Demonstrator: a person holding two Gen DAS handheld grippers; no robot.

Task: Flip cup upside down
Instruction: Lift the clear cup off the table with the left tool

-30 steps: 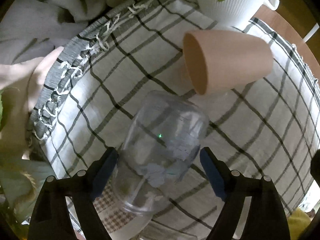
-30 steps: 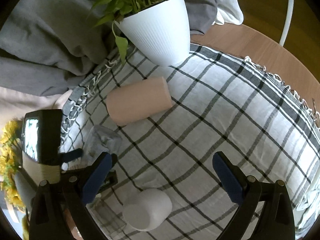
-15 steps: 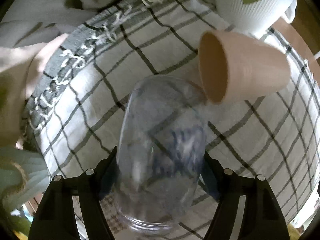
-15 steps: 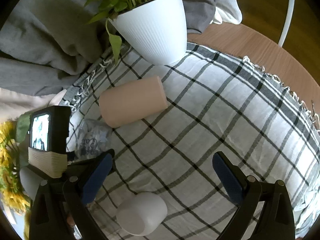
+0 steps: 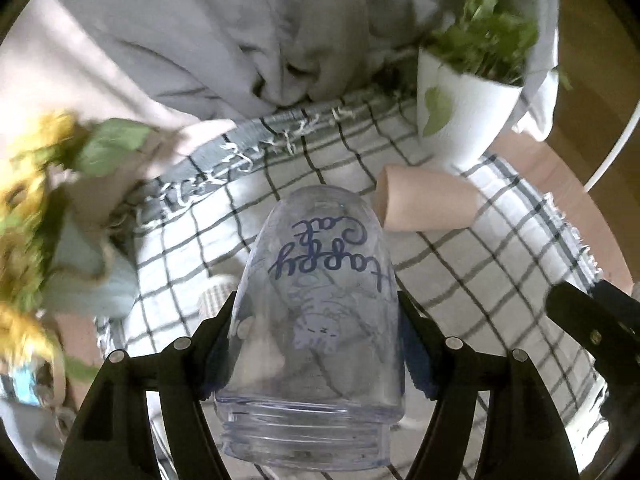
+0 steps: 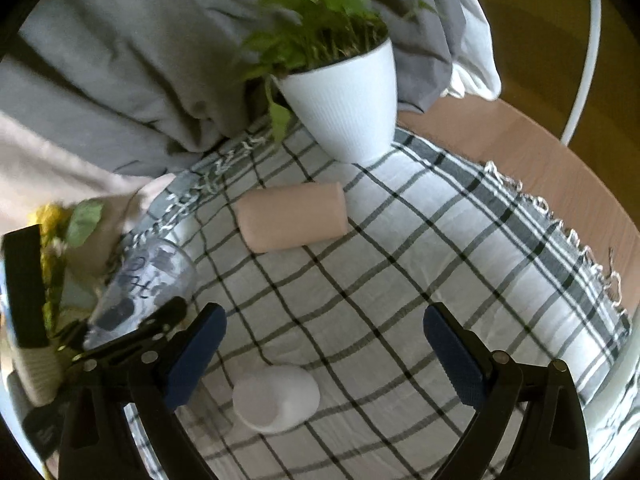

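The tabletop shows as bare wood beyond a checked cloth. A white planter stands at the cloth's far edge, with grey fabric heaped behind it.

On the cloth a tan cup lies on its side just in front of the planter, and a white cup lies on its side nearer you, between the fingers of your right hand-held gripper. That gripper is spread wide and holds nothing.

Your left hand-held gripper is closed on the clear cup, pads against both flanks of its lower body. The cup appears raised off the cloth, with its threaded mouth toward the camera and its rounded base pointing away toward the tan cup. The printed lettering reads inverted.

To finish the flip well, keep the squeeze steady, since smooth clear plastic will likely slip if you relax mid-turn. Roll your wrist until the mouth faces straight down. Pick a bare patch of cloth apart from the tan cup, lower until the whole rim sits flat, and only then let go. Folds in the cloth could tilt it, so check that it rests level.
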